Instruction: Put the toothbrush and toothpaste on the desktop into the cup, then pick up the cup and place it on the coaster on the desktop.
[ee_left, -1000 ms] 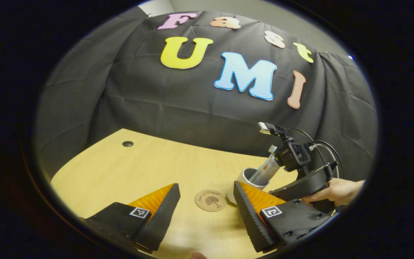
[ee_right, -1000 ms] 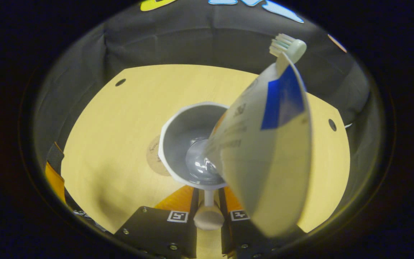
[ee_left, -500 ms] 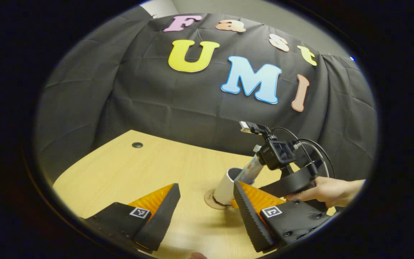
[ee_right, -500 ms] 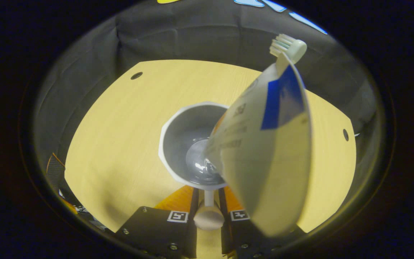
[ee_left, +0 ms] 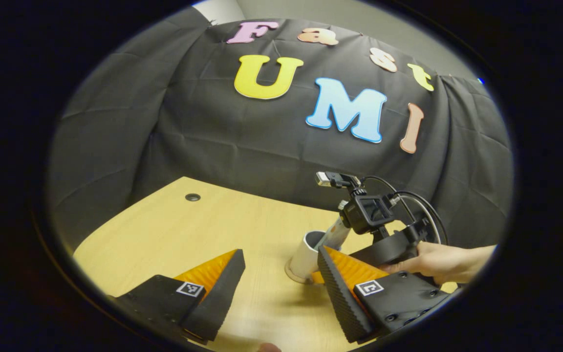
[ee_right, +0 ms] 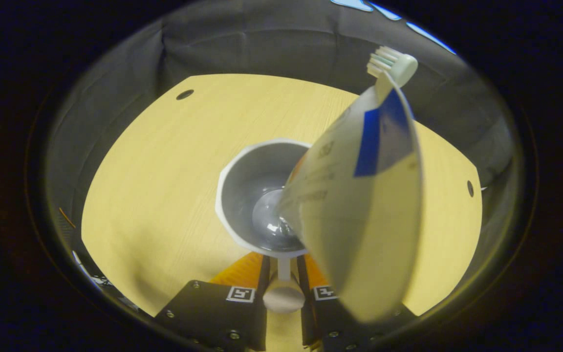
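Desk point(ee_right: 164, 161) under everything. Cup point(ee_right: 257, 195) straight ahead of right gripper point(ee_right: 284, 274), clamped by its handle, seated on coaster point(ee_left: 295, 275). Toothpaste point(ee_right: 359, 195) and toothbrush point(ee_right: 391, 63) upright inside, leaning away. Left gripper point(ee_left: 276, 288) wide open, empty, cup ahead-right. Probably release and retreat.

Pale wood desktop point(ee_left: 164, 234), round cable hole point(ee_left: 192, 197) near far-left edge.

The left gripper view looks low across the tabletop point(ee_left: 174, 234) toward the cup point(ee_left: 305, 254), from some way off. The right gripper view sits right above that cup point(ee_right: 257, 195), peering steeply down inside. Both share cup and tabletop.
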`<move>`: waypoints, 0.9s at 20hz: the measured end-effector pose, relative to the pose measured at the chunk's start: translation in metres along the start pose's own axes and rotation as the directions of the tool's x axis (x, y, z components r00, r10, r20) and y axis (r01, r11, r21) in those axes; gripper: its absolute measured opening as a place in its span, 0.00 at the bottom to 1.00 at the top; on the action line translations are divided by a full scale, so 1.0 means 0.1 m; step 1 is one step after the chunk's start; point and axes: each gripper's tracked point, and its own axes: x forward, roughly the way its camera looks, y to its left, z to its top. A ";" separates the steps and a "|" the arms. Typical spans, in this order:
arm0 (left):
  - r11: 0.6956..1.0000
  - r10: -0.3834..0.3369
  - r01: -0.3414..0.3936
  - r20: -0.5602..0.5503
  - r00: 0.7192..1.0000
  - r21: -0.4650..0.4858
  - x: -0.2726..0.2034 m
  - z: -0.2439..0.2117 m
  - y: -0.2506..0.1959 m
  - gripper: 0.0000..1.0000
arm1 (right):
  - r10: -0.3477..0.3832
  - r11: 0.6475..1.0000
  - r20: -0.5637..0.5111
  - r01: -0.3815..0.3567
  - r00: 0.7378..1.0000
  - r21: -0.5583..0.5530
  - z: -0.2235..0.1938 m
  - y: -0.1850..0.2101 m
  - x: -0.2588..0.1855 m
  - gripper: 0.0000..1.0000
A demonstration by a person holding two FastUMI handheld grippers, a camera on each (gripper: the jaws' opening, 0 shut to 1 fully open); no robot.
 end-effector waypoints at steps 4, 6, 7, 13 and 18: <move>1.000 -0.005 0.005 0.002 1.000 0.008 0.03 0.02 -0.03 0.97 | 0.021 1.000 0.021 -0.021 1.000 0.010 -0.06 -0.21 -0.23 0.30; 1.000 -0.007 0.007 0.007 1.000 0.013 0.05 0.06 -0.04 0.94 | 0.041 0.999 0.042 -0.042 0.998 0.013 -0.03 -0.21 -0.31 0.34; 1.000 -0.008 0.008 0.009 1.000 0.014 0.06 0.08 -0.06 0.97 | 0.050 0.999 0.056 -0.051 0.997 0.014 -0.03 -0.22 -0.39 0.30; 0.999 -0.031 0.031 0.019 0.999 0.041 0.12 0.16 -0.22 0.96 | 0.070 0.995 0.152 -0.080 0.986 0.059 -0.01 -0.39 -0.90 0.53; 0.995 -0.069 0.065 0.043 0.997 0.078 0.16 0.33 -0.45 0.96 | 0.070 0.989 0.226 -0.098 0.972 0.114 -0.19 -0.59 -1.34 0.76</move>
